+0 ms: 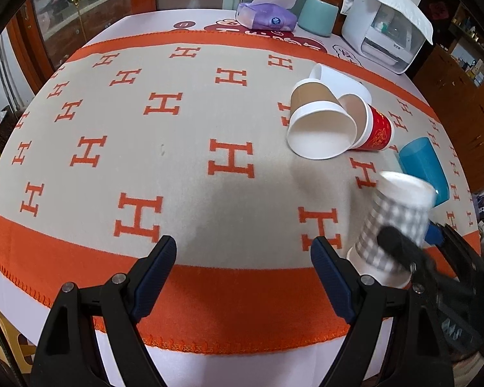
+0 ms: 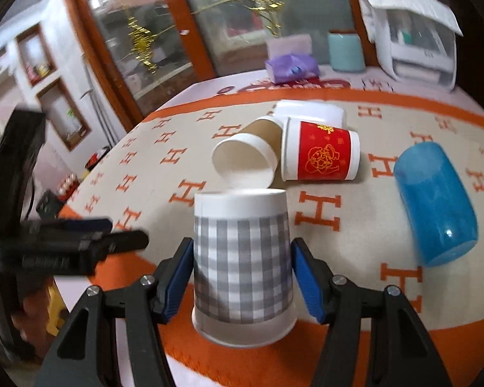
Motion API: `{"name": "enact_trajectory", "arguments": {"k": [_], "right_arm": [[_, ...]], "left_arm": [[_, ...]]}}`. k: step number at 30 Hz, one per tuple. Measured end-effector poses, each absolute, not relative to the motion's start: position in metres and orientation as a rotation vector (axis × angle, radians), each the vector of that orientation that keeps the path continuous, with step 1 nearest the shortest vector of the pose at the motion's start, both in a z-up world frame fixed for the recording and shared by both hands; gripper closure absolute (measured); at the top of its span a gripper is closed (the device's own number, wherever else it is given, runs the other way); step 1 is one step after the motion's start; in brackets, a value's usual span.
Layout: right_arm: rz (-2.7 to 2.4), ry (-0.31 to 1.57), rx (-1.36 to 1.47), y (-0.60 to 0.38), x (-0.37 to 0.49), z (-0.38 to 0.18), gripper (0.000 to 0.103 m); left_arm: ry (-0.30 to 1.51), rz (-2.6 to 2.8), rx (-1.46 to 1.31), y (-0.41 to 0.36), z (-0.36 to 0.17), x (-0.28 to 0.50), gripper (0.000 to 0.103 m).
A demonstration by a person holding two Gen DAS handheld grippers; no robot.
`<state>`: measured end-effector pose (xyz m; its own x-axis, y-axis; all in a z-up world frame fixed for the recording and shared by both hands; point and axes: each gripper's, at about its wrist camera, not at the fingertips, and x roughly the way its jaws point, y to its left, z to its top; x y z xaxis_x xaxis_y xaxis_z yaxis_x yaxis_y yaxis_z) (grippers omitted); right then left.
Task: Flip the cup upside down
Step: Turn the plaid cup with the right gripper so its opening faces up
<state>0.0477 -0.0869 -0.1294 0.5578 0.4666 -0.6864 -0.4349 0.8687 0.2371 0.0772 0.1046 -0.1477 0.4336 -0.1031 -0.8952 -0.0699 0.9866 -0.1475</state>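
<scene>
A grey-checked paper cup [image 2: 242, 264] stands upside down, rim low over the orange border of the blanket. My right gripper [image 2: 242, 274] is shut on it, one blue pad on each side. In the left wrist view the same cup [image 1: 393, 219] shows blurred at the right, with the right gripper's dark fingers [image 1: 400, 245] on it. My left gripper [image 1: 242, 277] is open and empty above the blanket's near edge, left of the cup.
A brown cup [image 2: 245, 158], a red cup [image 2: 321, 154] and a white cup [image 2: 309, 109] lie on their sides mid-table. A blue plastic cup [image 2: 435, 200] lies at the right. A tissue pack [image 1: 264, 16], a teal container [image 1: 317, 14] and a white appliance [image 1: 387, 25] stand at the back.
</scene>
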Motion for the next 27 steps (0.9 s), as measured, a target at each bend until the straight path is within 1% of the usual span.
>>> {"name": "enact_trajectory", "arguments": {"k": [3, 10, 22, 26, 27], "right_arm": [[0.537, 0.790, -0.016, -0.085, 0.036, -0.131, 0.042], [0.518, 0.764, -0.043, -0.083, 0.024, -0.135, 0.042], [0.484, 0.720, -0.139, -0.073, 0.014, -0.141, 0.042], [0.491, 0.703, -0.146, -0.071, 0.013, -0.139, 0.041], [0.504, 0.709, -0.128, -0.073, 0.013, -0.138, 0.037]], "left_arm": [[1.123, -0.021, -0.168, 0.103, -0.151, 0.074, 0.019], [1.130, -0.026, -0.161, 0.098, -0.154, 0.068, 0.019], [1.079, -0.039, -0.105, 0.086, -0.146, 0.055, 0.019], [1.070, -0.036, -0.092, 0.086, -0.145, 0.052, 0.019], [1.069, -0.035, -0.092, 0.086, -0.145, 0.051, 0.019]]}}
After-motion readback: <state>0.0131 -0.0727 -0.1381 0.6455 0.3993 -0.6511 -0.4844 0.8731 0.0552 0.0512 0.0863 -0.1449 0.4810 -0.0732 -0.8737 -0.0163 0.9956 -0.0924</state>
